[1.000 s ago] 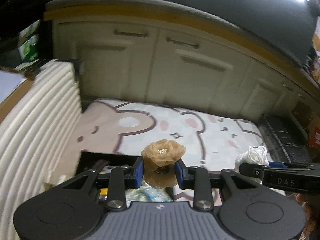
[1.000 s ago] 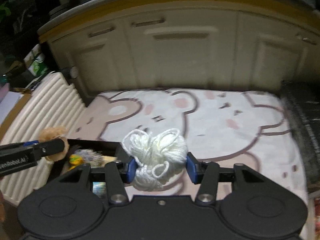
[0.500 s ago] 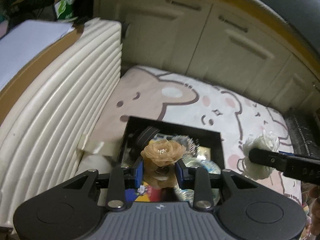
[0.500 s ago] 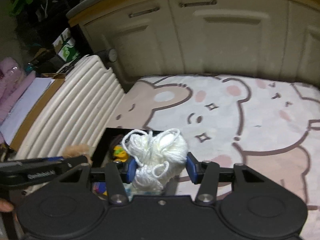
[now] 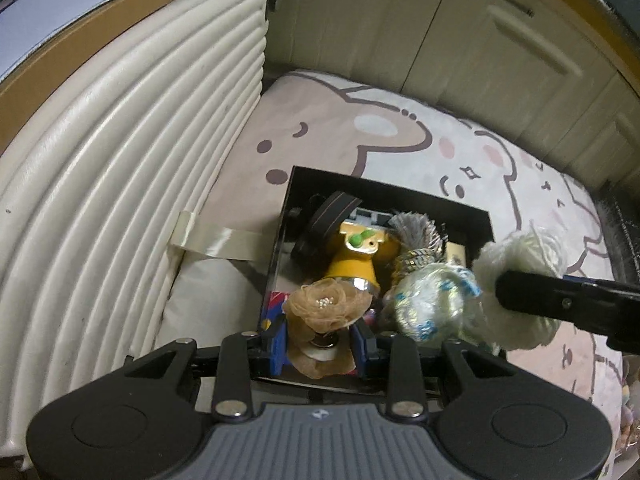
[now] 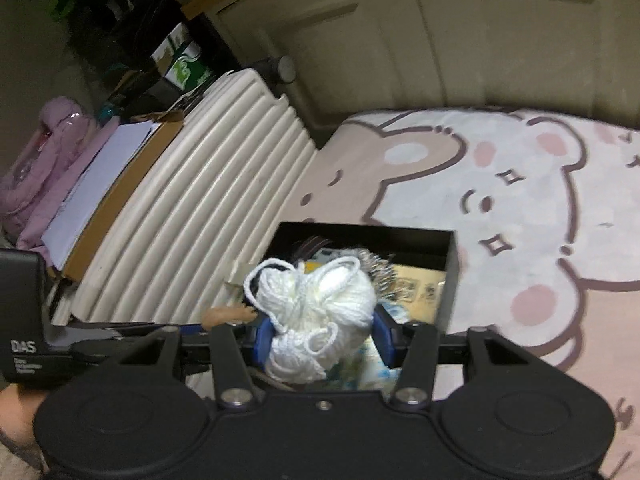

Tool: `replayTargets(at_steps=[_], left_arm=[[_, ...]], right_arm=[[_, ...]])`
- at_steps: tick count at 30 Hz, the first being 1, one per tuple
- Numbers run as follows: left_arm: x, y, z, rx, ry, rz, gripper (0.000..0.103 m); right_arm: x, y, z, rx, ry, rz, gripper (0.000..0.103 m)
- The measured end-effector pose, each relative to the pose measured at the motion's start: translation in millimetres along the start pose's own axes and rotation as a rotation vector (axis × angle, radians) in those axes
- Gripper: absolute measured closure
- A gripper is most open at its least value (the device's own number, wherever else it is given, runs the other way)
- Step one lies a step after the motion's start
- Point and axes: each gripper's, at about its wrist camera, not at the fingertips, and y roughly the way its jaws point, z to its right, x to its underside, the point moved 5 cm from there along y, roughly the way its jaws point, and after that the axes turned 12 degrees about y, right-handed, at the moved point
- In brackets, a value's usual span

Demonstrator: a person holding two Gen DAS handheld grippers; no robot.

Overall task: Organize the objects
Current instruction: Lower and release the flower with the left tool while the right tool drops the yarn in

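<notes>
My left gripper [image 5: 320,346] is shut on a tan fabric flower [image 5: 328,306] and holds it over the near left corner of a black box [image 5: 400,194]. My right gripper [image 6: 320,340] is shut on a white ball of yarn [image 6: 316,312] over the near edge of the same box [image 6: 448,280]. The yarn [image 5: 524,268] and right gripper also show at the right of the left wrist view. The box holds a yellow toy [image 5: 354,260], a shiny wrapped bundle [image 5: 432,300], a silver tassel [image 5: 412,232] and a dark strap [image 5: 332,212].
The box sits on a bear-print mat [image 5: 400,140]. A ribbed cream case [image 5: 120,160] stands along the left with a cardboard box [image 6: 120,184] on top. Cream cabinet doors [image 5: 480,40] close the far side. A strip of clear tape [image 5: 212,236] lies left of the box.
Both grippers have moved left and down over the black box, still holding the flower and the yarn. The box's contents have come into view.
</notes>
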Motion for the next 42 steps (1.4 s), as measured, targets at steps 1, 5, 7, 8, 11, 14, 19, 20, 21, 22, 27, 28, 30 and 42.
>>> replayTargets(at_steps=[1,5,7,8,11,14,19,20,21,22,27,28,30,42], left_arm=[[0,1,-2,0.0,-0.001,-0.003,0.069],[3,2,-8,-0.004,-0.007,-0.014,0.069],[4,4,-12,-0.001,-0.01,-0.019,0.069],[5,4,-14,0.0,-0.017,-0.021,0.069],[7,5,-18,0.003,-0.029,-0.024,0.069],[8,5,-18,0.008,-0.032,-0.027,0.069],[7,8,-14,0.013,-0.021,-0.026,0.069],[7,8,-13,0.017,-0.016,-0.028,0.069],[6,9,-11,0.017,-0.011,-0.029,0.069],[6,10,-9,0.009,-0.002,-0.033,0.069],[7,12,-9,0.004,-0.002,-0.044,0.069],[7,13,-9,0.006,-0.007,-0.043,0.068],[8,13,-11,0.017,-0.025,-0.043,0.066],[6,11,-6,0.021,-0.011,-0.034,0.048]], right_arm=[[1,4,0,-0.021,0.01,-0.016,0.052],[5,22,-2,-0.091,0.047,-0.072,0.052],[8,31,-3,-0.126,0.067,-0.103,0.052],[10,35,-4,-0.136,0.066,-0.118,0.052],[15,45,-10,-0.142,0.044,-0.15,0.052],[21,55,-14,-0.135,0.019,-0.185,0.052],[31,66,-12,-0.018,-0.052,-0.207,0.052],[32,66,-11,0.0,-0.062,-0.204,0.052],[32,66,-11,0.012,-0.065,-0.197,0.052],[31,66,-11,0.024,-0.064,-0.185,0.052],[28,66,-10,0.045,-0.065,-0.167,0.05],[28,66,-10,0.042,-0.063,-0.168,0.05],[27,65,-9,0.037,-0.048,-0.174,0.048],[19,50,-10,0.007,-0.031,-0.159,0.043]])
